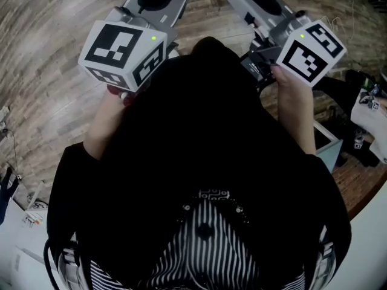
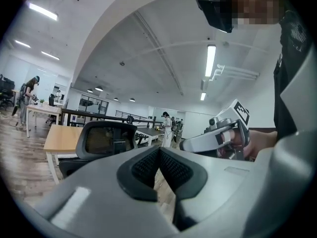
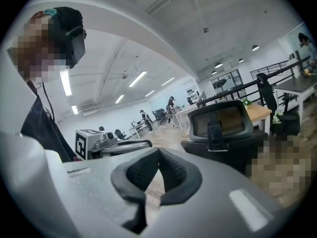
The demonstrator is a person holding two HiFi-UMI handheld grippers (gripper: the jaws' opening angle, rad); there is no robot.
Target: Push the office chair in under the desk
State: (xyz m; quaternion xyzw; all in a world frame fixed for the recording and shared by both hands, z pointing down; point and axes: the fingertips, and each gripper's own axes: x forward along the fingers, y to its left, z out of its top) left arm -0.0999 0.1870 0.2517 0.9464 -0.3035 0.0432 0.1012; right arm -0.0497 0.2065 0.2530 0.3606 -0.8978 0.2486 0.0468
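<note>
Left gripper and right gripper, jaws pressed together and empty, face the chair standing out before the bench; a push high on its back may swivel it aside.

Readable text: none.
Left marker cube: black-and-white square code patterns, no letters or digits.
Right marker cube: like patterns, no lettering.
</note>
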